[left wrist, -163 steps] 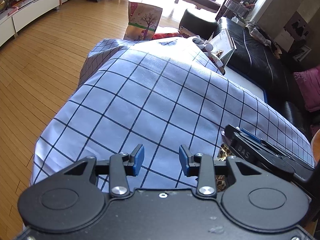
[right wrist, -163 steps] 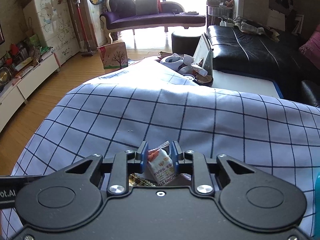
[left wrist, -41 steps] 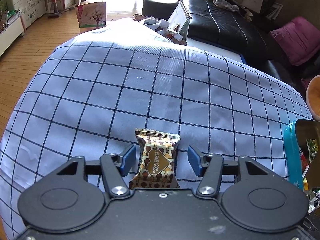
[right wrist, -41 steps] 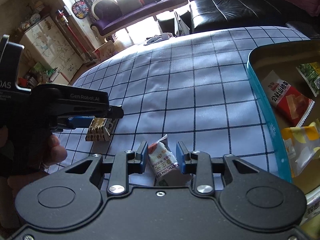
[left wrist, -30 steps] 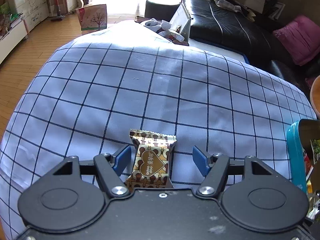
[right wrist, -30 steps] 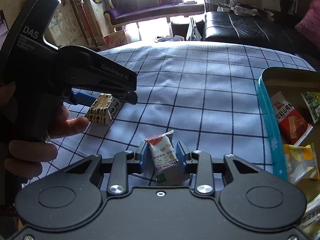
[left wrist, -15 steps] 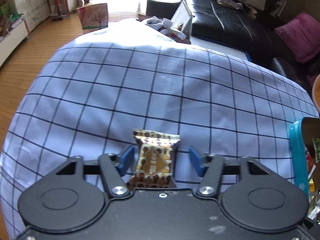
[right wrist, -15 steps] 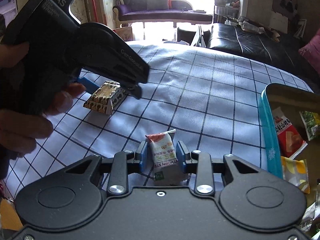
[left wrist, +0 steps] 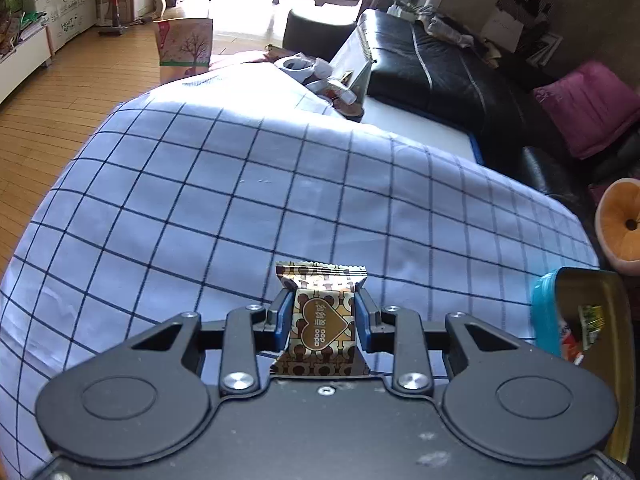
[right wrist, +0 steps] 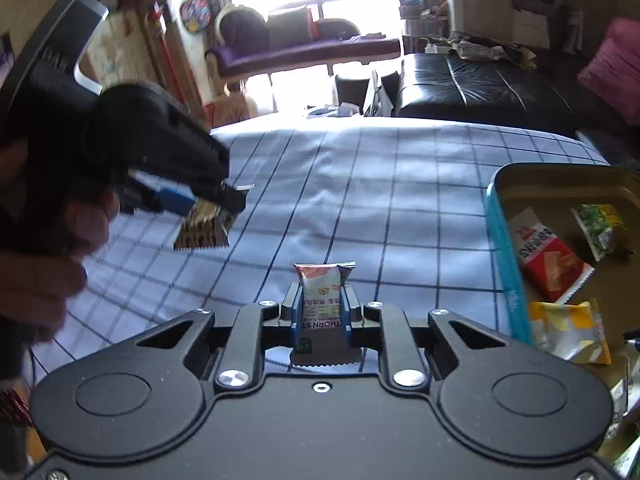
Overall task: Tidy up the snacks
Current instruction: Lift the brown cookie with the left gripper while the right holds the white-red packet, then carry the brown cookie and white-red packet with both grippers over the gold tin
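We've got both snacks pinched: left gripper (left wrist: pixel 322 318) is clamped on the brown-and-gold heart-print foil candy packet (left wrist: pixel 322 320), right gripper (right wrist: pixel 321 312) on the small white-and-orange crinkly plastic snack pouch (right wrist: pixel 322 300), both just above the blue checked tablecloth (left wrist: pixel 240 200). Wrappers look light, soft & prob slippery, so mid-body grip w/ pads on the long edges seems right imo. Teal-rimmed tin box (right wrist: pixel 504 240) w/ other snacks sits near right.

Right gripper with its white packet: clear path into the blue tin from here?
Probably yes. The right gripper is shut on the white packet, the blue tin lies open just to its right, and only bare checked cloth shows between them.
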Tool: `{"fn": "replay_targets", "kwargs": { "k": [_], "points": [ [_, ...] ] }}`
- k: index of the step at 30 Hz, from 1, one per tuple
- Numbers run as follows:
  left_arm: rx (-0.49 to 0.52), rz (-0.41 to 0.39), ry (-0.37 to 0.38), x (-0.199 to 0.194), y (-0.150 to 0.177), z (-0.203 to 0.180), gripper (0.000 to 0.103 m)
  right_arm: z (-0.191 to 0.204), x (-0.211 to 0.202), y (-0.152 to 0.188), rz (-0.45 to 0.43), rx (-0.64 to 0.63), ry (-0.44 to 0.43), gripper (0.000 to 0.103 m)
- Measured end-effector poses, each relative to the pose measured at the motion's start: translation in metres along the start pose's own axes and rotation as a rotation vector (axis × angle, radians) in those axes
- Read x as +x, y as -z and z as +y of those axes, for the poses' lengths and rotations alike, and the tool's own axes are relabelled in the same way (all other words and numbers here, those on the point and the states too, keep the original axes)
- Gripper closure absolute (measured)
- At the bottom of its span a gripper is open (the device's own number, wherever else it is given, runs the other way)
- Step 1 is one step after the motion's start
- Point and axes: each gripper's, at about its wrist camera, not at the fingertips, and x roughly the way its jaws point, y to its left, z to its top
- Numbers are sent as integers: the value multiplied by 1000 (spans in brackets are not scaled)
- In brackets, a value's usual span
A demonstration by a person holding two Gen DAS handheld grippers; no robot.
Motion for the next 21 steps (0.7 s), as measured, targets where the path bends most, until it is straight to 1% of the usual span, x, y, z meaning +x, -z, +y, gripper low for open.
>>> {"fn": "replay_targets", "kwargs": {
  "k": [2,4,6,10,12,15,19,21],
  "points": [
    [3,-10,25,-5,1,-7,72,-11,-11,-5,-33,52,-7,76],
    [15,-22,42,-11,3,-16,72,-22,-22,-10,-78,95,14,76],
    [30,-33,55,-17,5,-27,72,-33,-34,-13,-122,127,49,76],
    [77,-38,102,-26,11,-56,72,-65,-57,-18,-192,211,150,76],
    [106,-32,127,-28,16,-73,72,-83,-66,-21,-212,266,200,76],
    [157,-12,171,-29,27,-101,72,-107,-78,-21,-233,338,250,76],
    [240,30,252,-30,47,-140,72,-131,-90,-18,-252,395,313,76],
    [282,51,286,-30,58,-157,72,-139,-94,-16,-256,414,328,76]
  ]
}}
